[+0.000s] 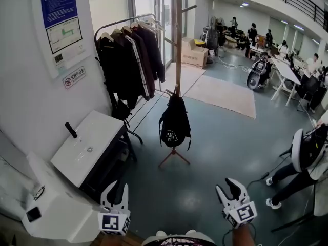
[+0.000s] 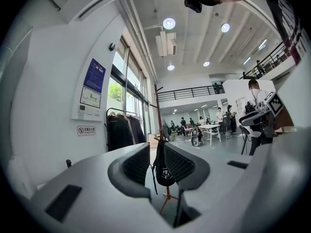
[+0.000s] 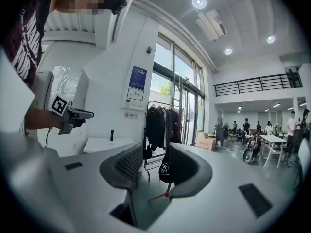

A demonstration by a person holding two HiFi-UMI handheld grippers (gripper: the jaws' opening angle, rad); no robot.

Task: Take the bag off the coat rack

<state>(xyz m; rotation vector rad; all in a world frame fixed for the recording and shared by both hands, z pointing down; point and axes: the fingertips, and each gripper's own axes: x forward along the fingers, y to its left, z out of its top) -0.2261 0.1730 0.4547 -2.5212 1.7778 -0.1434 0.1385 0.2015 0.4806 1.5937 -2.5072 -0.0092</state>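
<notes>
A black bag (image 1: 175, 121) hangs from a hook low on the wooden coat rack (image 1: 178, 45), which stands on a tripod foot on the grey floor. Both grippers are held low and well short of it. My left gripper (image 1: 117, 191) is open and empty at the bottom left. My right gripper (image 1: 229, 190) is open and empty at the bottom right. In the left gripper view the bag (image 2: 164, 171) shows far off between the jaws. The right gripper view also frames the bag (image 3: 164, 171) in the gap between its jaws.
A clothes rail with dark jackets (image 1: 130, 55) stands left of the rack, against the wall. A white cabinet (image 1: 89, 145) and a white machine (image 1: 51, 209) sit close at my left. A beige rug (image 1: 225, 94) lies beyond. A person (image 1: 302, 163) stands at the right; several more are at tables (image 1: 284, 70).
</notes>
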